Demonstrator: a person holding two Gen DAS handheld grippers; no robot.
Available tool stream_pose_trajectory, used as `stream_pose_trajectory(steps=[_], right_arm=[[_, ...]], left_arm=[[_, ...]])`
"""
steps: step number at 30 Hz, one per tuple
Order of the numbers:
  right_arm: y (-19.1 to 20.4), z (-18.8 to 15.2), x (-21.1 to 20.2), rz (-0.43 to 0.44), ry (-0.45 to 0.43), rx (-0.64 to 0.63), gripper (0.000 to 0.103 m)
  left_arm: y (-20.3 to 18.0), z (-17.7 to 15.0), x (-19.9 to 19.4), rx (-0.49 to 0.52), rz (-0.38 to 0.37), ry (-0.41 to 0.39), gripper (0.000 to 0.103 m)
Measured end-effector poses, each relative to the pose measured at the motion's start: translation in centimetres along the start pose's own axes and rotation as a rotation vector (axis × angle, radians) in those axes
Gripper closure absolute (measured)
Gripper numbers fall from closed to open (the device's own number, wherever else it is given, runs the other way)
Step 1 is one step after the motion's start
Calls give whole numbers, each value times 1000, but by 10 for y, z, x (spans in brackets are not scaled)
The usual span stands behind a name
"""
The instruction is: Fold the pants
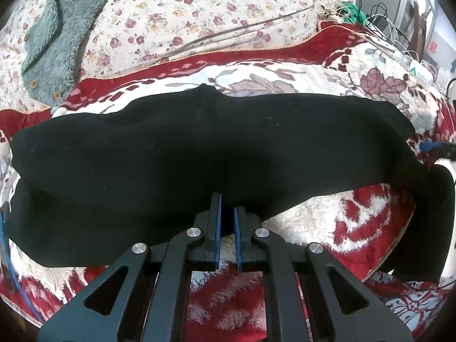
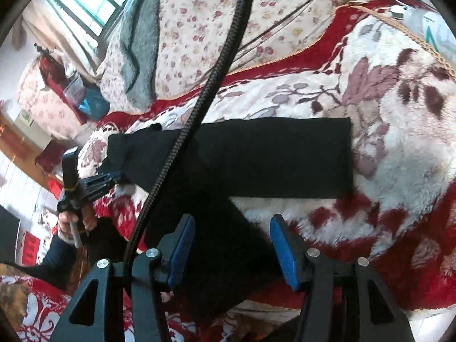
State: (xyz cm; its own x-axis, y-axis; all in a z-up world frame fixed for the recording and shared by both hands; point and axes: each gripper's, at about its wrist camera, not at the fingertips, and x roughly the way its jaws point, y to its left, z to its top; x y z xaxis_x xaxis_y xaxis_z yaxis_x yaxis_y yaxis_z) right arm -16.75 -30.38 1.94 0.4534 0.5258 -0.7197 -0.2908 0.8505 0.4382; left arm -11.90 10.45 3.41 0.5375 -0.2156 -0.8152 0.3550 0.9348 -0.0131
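Across the plush red-and-white blanket [image 2: 399,148] lie the black pants [image 2: 270,156], one leg stretched flat, the other angled toward the near edge, probably so it can be laid over its twin. Left gripper [image 1: 227,213] is clenched on their near hem; right gripper [image 2: 232,245] stands released above the angled leg (no containers shown).

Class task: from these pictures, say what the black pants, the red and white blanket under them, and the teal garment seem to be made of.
Black pants: probably soft knit, matte, no sheen, limp edges.
Blanket: plush fleece, likely synthetic; shaggy pile shows.
Teal garment: fuzzy sherpa-like fleece with clumped nap.
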Motion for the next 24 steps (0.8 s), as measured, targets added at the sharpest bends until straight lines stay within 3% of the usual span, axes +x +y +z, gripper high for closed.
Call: stream_pose_trajectory(steps=[4, 6, 8, 13, 19, 24], right_arm=[[0, -6, 36, -62, 81, -19, 50], [11, -7, 39, -111, 79, -92, 58], [31, -8, 42, -113, 97, -200, 86], [58, -3, 46, -234, 147, -416, 93], [64, 40, 2, -423, 5, -541, 97], [54, 77, 19, -593, -37, -617, 97]], left_arm=[[2, 0, 0, 0, -4, 1, 97], [2, 0, 0, -10, -10, 3, 97], [4, 1, 0, -24, -17, 2, 97], [6, 1, -1, -59, -28, -4, 97], [7, 7, -4, -100, -55, -22, 97], [-1, 15, 0, -123, -74, -32, 97]])
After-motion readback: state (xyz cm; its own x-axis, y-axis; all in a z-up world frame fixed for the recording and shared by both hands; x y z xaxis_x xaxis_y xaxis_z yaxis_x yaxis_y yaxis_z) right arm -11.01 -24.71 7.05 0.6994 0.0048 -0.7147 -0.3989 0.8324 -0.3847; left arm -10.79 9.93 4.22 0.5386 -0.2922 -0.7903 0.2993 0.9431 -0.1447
